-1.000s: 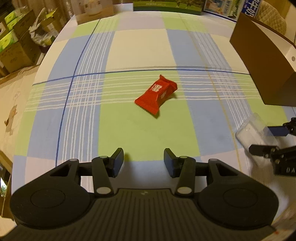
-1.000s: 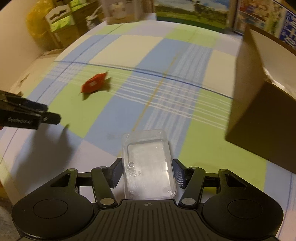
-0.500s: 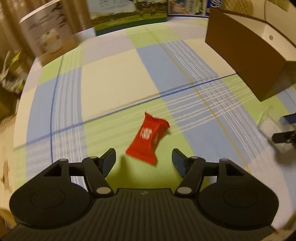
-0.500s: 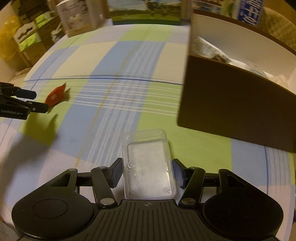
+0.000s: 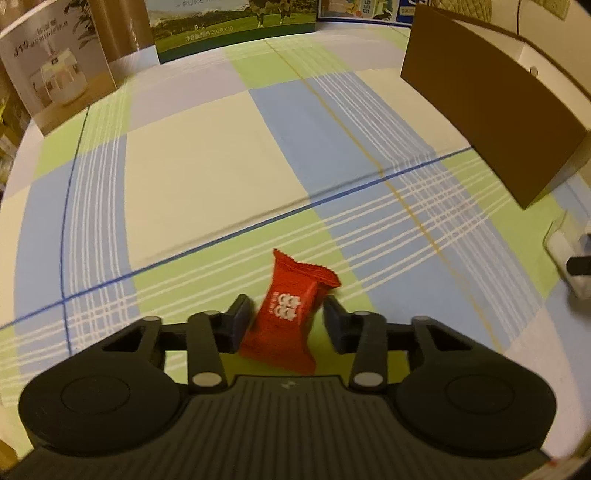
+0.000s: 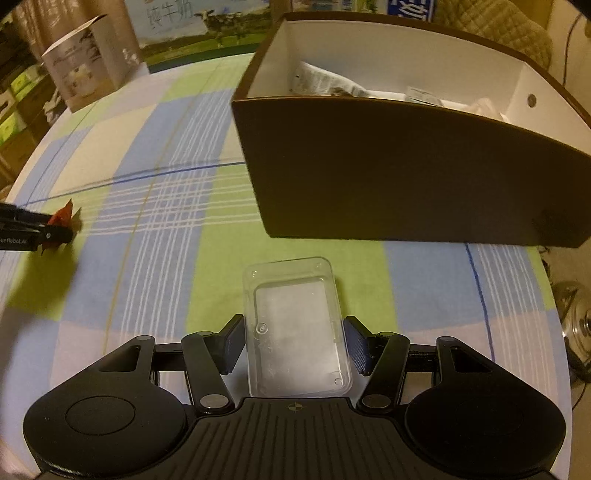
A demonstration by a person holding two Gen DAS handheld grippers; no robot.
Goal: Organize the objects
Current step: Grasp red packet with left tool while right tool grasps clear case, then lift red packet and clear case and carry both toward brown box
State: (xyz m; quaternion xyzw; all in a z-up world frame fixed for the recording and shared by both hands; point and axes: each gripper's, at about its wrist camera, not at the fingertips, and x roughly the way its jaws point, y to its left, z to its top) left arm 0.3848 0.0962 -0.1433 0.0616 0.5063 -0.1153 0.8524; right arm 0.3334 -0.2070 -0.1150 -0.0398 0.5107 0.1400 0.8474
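A red snack packet lies on the checked tablecloth, right between the fingers of my left gripper. Its jaws are closing and both pads touch the packet's sides. In the right wrist view the same packet shows at the far left in the left gripper's fingers. My right gripper is shut on a clear plastic box, held a little above the cloth in front of the brown storage box. That clear box also shows at the right edge of the left wrist view.
The brown storage box has white inner walls and holds paper packets. A white carton and a green milk carton stand along the table's far edge. The table's edge curves off at the right.
My left gripper moved forward over the red packet and its jaws narrowed onto it. My right gripper carried the clear box rightward, so the brown box now fills its view.
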